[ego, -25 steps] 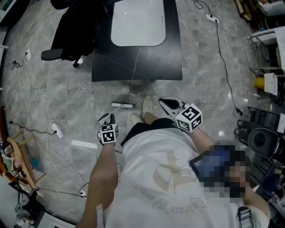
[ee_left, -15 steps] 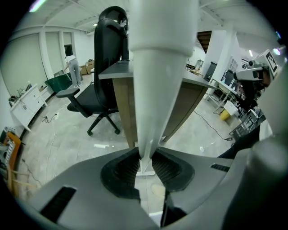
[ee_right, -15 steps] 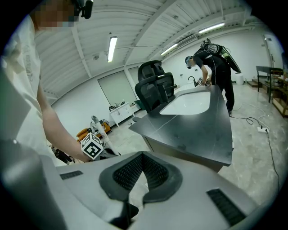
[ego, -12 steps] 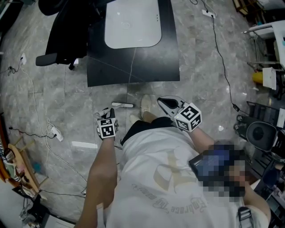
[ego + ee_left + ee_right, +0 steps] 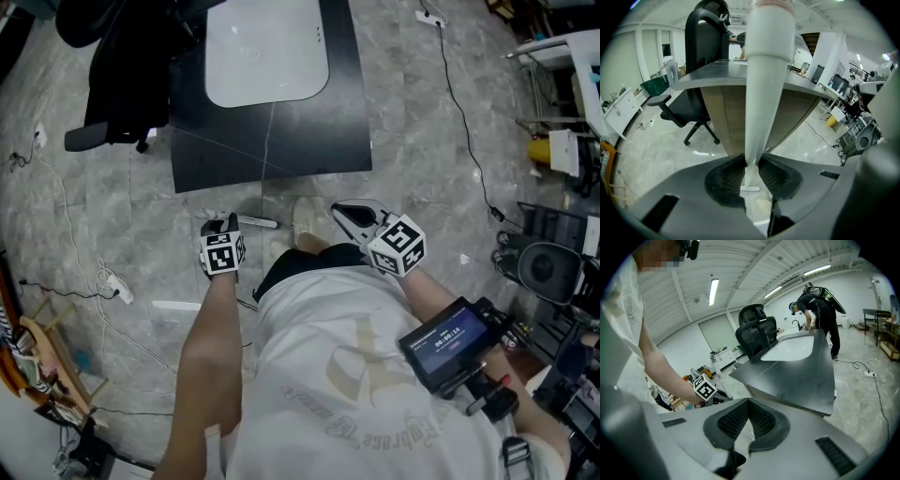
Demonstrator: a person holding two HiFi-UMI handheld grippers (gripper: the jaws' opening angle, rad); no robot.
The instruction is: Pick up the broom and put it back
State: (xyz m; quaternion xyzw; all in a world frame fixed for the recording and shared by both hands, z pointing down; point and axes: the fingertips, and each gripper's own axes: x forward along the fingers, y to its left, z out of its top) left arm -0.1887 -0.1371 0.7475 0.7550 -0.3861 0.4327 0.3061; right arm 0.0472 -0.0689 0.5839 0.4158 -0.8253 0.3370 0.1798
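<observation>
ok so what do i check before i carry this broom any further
1. Left gripper closed on the broom handle: ok, the handle sits between the pads.
2. Right gripper free to help: ok, jaws together, nothing between them.
3. Handle clear of the desk: cannot tell, the desk edge stands right ahead.
4. Broom's lower end off the floor: cannot tell, it is hidden past the jaws.
5. Power strip out of the walking path: ok, it lies off to the left.
6. Storage spot in sight: cannot tell.
</observation>
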